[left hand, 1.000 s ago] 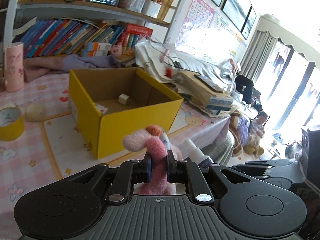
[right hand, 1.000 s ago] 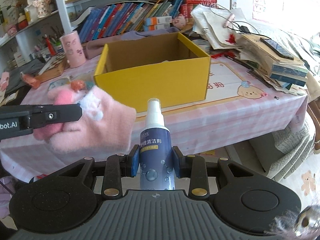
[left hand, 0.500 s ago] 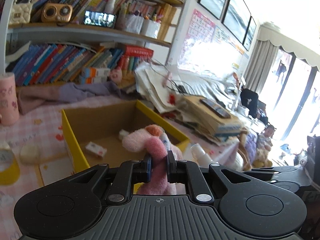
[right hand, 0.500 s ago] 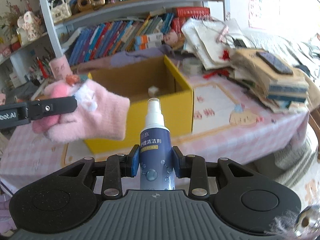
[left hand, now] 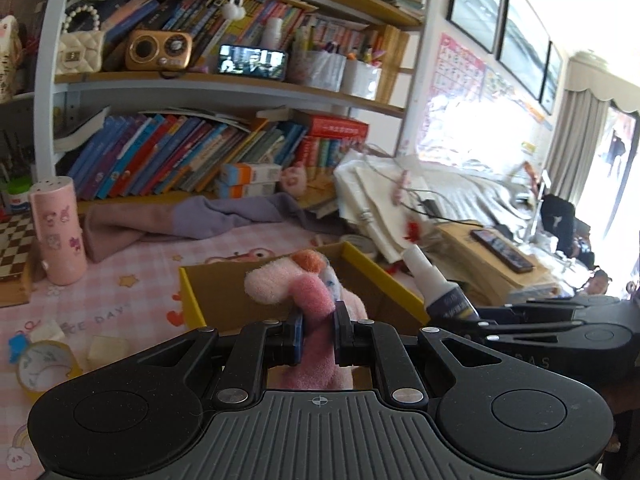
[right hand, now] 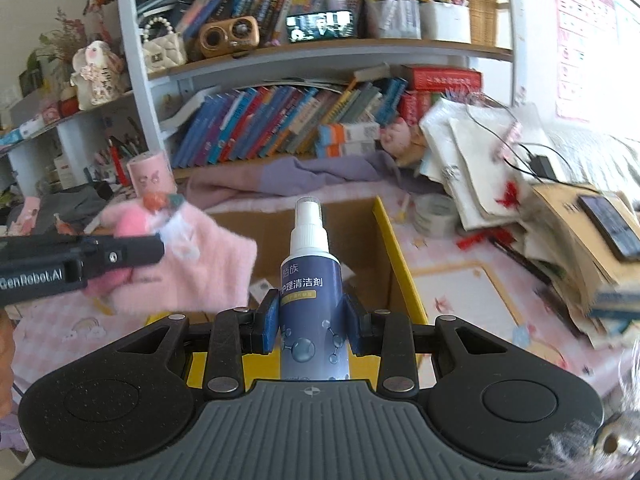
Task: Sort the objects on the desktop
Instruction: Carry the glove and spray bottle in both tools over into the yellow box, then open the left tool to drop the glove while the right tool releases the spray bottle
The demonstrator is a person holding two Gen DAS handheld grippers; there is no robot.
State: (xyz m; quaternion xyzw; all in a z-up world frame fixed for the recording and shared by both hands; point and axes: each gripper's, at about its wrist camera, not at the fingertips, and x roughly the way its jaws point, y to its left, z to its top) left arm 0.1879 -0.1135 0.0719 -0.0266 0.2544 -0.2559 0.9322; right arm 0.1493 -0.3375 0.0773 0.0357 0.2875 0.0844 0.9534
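Note:
My left gripper [left hand: 318, 334] is shut on a fluffy pink glove [left hand: 310, 308] and holds it over the near left part of the open yellow cardboard box [left hand: 192, 300]. In the right wrist view that glove [right hand: 216, 268] hangs beside the left gripper's fingers [right hand: 120, 254]. My right gripper [right hand: 313, 322] is shut on an upright blue spray bottle [right hand: 312, 296] with a white nozzle, above the near edge of the box [right hand: 394, 256]. The same bottle [left hand: 434, 286] shows tilted at the right of the left wrist view. A small packet lies on the box floor.
A pink tumbler [left hand: 60, 232] stands at the back left, a yellow tape roll [left hand: 44, 368] near the front left. A purple cloth [left hand: 200, 220] lies behind the box. Stacked papers, books and a phone [right hand: 608, 220] crowd the right side, with a tape roll [right hand: 436, 216] there.
Both grippers have moved forward and up with the glove and the bottle, from in front of the table to over the box. The views have tipped upward toward the shelves.

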